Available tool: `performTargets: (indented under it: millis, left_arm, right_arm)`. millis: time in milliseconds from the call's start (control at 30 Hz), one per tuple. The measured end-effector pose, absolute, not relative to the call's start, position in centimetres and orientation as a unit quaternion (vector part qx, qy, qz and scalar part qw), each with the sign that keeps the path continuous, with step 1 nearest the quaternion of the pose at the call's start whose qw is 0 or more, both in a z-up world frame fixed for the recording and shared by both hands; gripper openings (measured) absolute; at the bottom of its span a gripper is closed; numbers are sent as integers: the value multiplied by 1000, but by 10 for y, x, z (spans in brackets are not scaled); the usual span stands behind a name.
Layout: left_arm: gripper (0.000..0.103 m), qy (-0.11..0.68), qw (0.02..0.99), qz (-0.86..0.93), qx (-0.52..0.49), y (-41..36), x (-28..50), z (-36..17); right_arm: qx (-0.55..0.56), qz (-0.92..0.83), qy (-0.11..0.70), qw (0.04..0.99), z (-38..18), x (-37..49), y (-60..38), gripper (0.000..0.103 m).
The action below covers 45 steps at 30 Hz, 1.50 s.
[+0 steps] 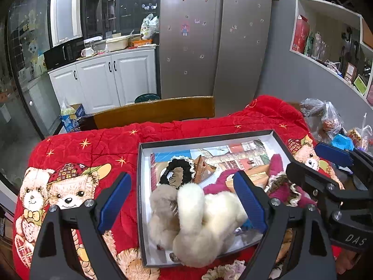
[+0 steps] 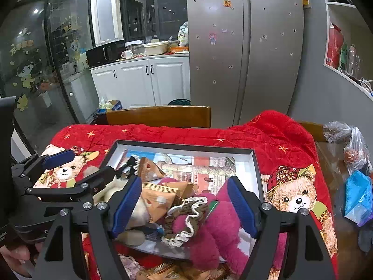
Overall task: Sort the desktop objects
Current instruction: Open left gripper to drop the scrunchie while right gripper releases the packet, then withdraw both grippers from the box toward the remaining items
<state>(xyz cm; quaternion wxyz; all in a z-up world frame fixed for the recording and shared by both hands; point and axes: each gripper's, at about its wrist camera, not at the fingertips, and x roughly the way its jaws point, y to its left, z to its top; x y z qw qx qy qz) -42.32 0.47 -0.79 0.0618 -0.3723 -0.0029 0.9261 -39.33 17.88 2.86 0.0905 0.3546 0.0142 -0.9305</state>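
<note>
A shallow black-rimmed box [image 1: 205,137] [image 2: 184,145] lies on a red bear-print quilt [image 1: 98,149]. Inside it are a cream plush toy [image 1: 198,221], a pink plush toy [image 2: 209,228], a black scrunchie [image 1: 177,170], a brown lace-edged scrunchie [image 2: 186,219] and orange snack packets [image 2: 158,196]. My left gripper [image 1: 184,200] hangs open above the cream plush, its blue pads clear of it. My right gripper [image 2: 184,207] hangs open over the brown scrunchie and pink plush, holding nothing. Each gripper shows in the other's view: the right gripper [image 1: 321,165] and the left gripper [image 2: 79,170].
A wooden chair back [image 1: 153,112] stands behind the quilt. Plastic bags [image 2: 354,149] and a blue packet [image 2: 356,196] crowd the table's right side. Another scrunchie [image 1: 223,273] and a snack packet [image 2: 167,273] lie on the quilt in front of the box.
</note>
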Motion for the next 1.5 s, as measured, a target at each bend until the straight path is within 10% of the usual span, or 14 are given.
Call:
performTargets:
  millis: [700,1500]
  left_arm:
    - [94,-4,72,936,-346,-3,-314,58]
    - [94,-12,77,918,-389,12,-205,9]
  right_arm:
    - [313,-946,32,83,89,-309,179,78]
    - [325,-943,20,72,61,-204,195,78]
